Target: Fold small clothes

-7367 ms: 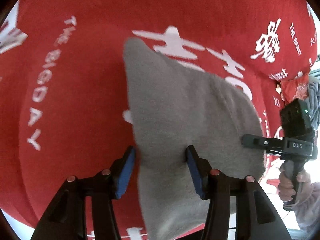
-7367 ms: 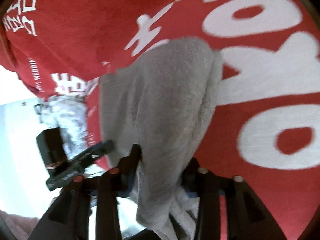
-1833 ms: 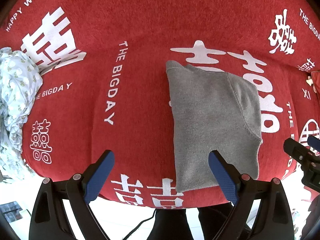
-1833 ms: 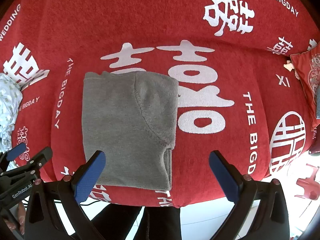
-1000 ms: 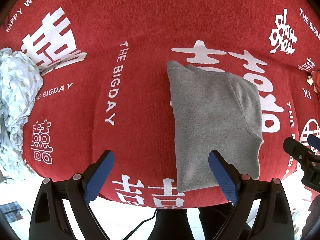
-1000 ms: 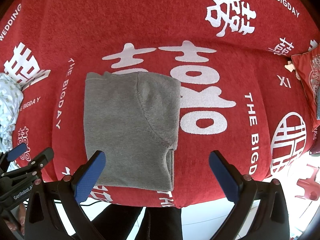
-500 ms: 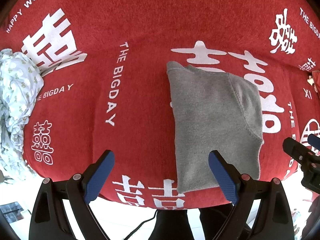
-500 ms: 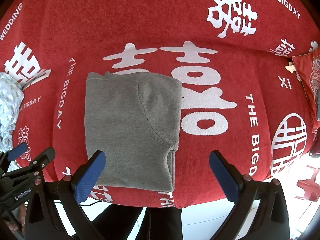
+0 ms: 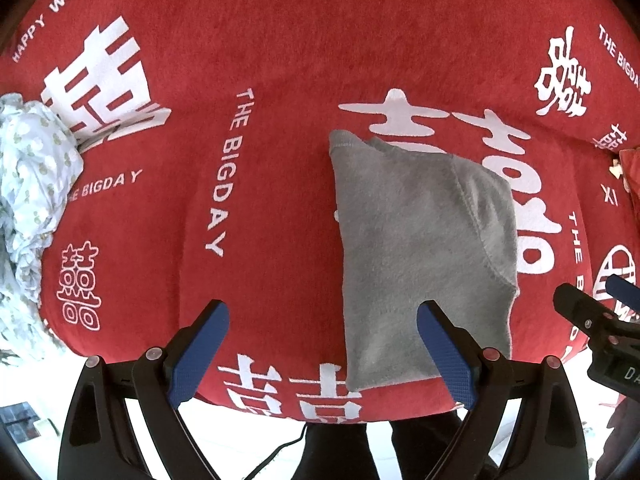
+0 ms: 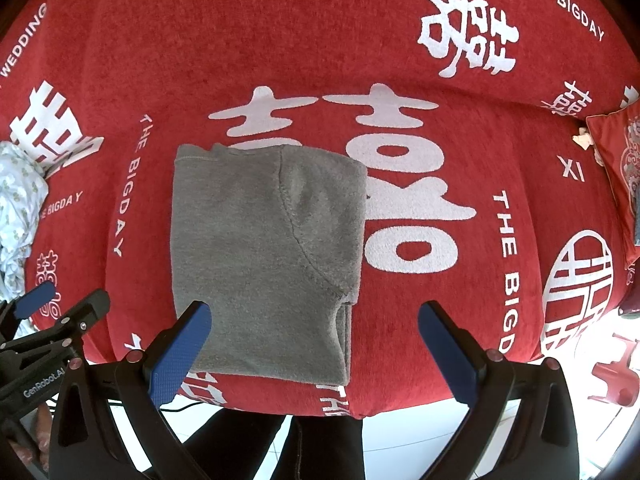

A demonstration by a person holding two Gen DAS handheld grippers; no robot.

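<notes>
- Grey fleece garment point(image 10: 264, 256) lies folded flat on the red printed cover point(image 10: 280, 40), near the cover's front edge; its lower hem sits just short of that edge.
- Right wrist view shows layered fold edges at the garment's lower right corner; the left wrist view point(image 9: 424, 248) does not.
- Right wrist view alone shows a red cushion point(image 10: 618, 168) at the cover's right edge and a red stool point(image 10: 616, 376) on the floor below.
- Left wrist view gives the fuller sight of the crumpled pale patterned cloth point(image 9: 28, 208) at the cover's left edge.
- Left gripper point(image 9: 320, 350): jaws spread wide, holding nothing, above the front edge.
- Right gripper point(image 10: 316, 350): jaws spread wide, empty, clear of the garment.
- No containers seen.
</notes>
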